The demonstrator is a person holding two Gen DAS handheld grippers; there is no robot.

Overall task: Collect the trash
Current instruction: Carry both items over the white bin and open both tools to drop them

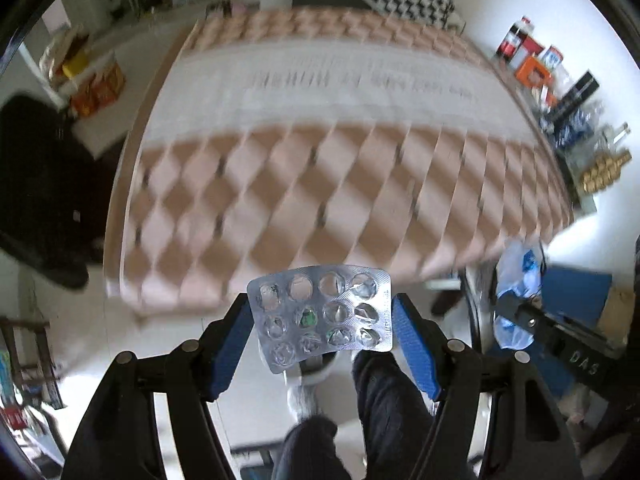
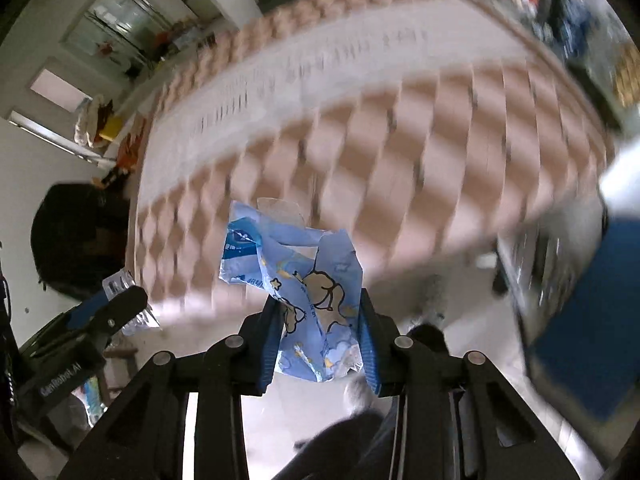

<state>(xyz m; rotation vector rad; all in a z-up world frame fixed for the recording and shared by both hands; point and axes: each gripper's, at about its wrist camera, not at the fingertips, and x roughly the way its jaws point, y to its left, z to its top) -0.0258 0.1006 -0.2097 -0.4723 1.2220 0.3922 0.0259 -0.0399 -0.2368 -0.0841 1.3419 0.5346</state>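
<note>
My left gripper (image 1: 322, 312) is shut on an empty silver pill blister pack (image 1: 326, 316), held across its width above the floor in front of the bed. My right gripper (image 2: 318, 312) is shut on a crumpled blue wrapper with cartoon bears (image 2: 308, 280). The right gripper and its wrapper also show in the left wrist view (image 1: 516, 304) at the right. The left gripper shows in the right wrist view (image 2: 104, 312) at the lower left, with the blister pack (image 2: 118, 282) at its tip.
A bed with a pink and white checked cover (image 1: 320, 140) fills the middle. A cluttered side table with boxes and bottles (image 1: 560, 92) stands to its right. A black bag (image 1: 44, 184) lies left. A blue bin (image 2: 596, 320) is at right. My legs (image 1: 380, 412) are below.
</note>
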